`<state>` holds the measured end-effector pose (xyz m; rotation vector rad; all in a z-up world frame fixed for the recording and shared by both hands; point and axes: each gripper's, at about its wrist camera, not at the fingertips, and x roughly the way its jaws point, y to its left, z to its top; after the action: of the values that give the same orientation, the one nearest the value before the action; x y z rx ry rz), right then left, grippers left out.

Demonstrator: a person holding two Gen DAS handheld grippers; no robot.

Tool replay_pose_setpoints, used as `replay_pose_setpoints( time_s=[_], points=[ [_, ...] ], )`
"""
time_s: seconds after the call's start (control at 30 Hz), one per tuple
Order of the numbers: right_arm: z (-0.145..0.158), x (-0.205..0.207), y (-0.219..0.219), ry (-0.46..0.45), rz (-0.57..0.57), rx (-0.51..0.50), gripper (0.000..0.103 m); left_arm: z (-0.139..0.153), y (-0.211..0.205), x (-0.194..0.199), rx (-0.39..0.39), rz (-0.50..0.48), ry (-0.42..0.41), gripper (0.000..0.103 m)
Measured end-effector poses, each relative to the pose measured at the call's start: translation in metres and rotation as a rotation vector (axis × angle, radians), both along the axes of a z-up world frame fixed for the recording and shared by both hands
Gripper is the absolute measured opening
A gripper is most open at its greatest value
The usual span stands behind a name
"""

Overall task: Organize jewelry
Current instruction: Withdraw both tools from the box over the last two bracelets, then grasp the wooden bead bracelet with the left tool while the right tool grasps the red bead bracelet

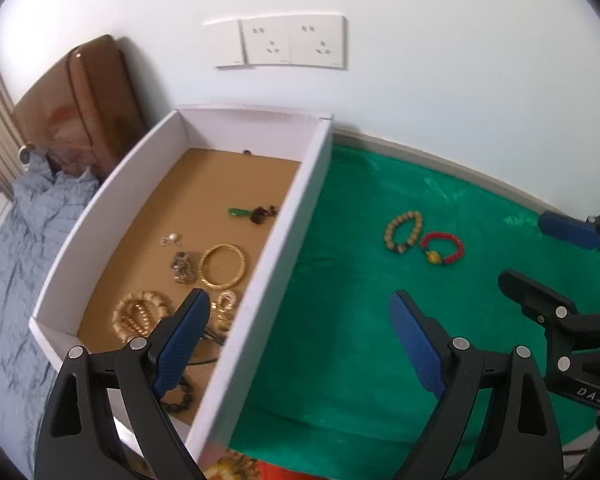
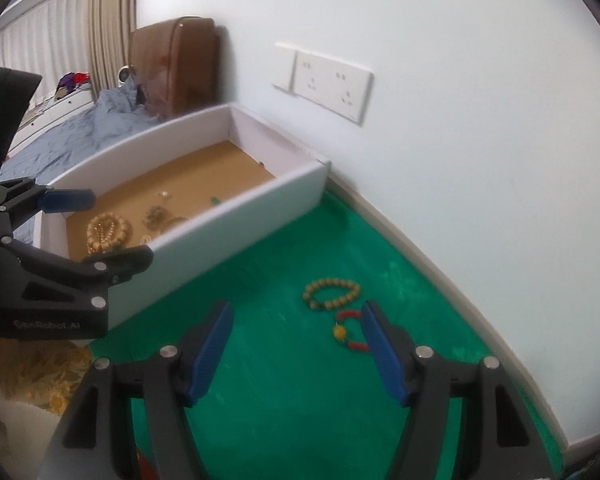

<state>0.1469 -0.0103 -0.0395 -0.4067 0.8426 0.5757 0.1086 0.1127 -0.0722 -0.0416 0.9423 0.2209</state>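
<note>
Count's in: 2 bead bracelets (image 1: 403, 231) on the green cloth (image 1: 380, 340), 1 white box (image 1: 260, 280), 1 gold bangle (image 1: 223, 265) inside, 2 claws.

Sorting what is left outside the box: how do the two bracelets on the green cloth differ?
The tan bracelet has pale wooden-looking beads in one colour, with a few dark ones; the red bracelet has red beads and one big yellow bead. The tan bracelet lies nearer the white box, the red bracelet farther away. Both lie flat on the green cloth.
</note>
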Motion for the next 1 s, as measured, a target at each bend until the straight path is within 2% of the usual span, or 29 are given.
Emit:
replay_pose_setpoints(
  time_s=[0.13, 0.3, 0.43, 0.57, 0.67, 0.77, 0.9, 1.0],
  points=[
    [-0.032, 0.002, -0.040, 0.094, -0.112, 0.031, 0.068, -0.021, -0.011, 0.002, -0.021, -0.047, 0.058, 0.092],
    [-0.084, 0.004, -0.092, 0.279, -0.286, 0.059, 0.068, -0.064, -0.032, 0.022, -0.093, -0.120, 0.178, 0.092],
    [-0.093, 0.003, -0.106, 0.307, -0.321, 0.087, 0.068, -0.077, -0.046, 0.054, -0.147, -0.159, 0.201, 0.092],
    [-0.093, 0.010, -0.110, 0.308, -0.319, 0.133, 0.068, -0.082, -0.047, 0.098, -0.195, -0.168, 0.178, 0.092],
    [-0.097, 0.021, -0.108, 0.330, -0.302, 0.165, 0.068, -0.088, -0.042, 0.133, -0.173, -0.143, 0.159, 0.090],
    [-0.101, 0.028, -0.109, 0.348, -0.292, 0.195, 0.068, -0.106, -0.044, 0.169, -0.135, -0.150, 0.177, 0.086],
    [-0.109, 0.032, -0.110, 0.371, -0.294, 0.206, 0.068, -0.130, -0.047, 0.195, -0.101, -0.155, 0.230, 0.078],
    [-0.114, 0.034, -0.114, 0.384, -0.304, 0.218, 0.068, -0.147, -0.048, 0.200, -0.079, -0.151, 0.262, 0.077]
  ],
)
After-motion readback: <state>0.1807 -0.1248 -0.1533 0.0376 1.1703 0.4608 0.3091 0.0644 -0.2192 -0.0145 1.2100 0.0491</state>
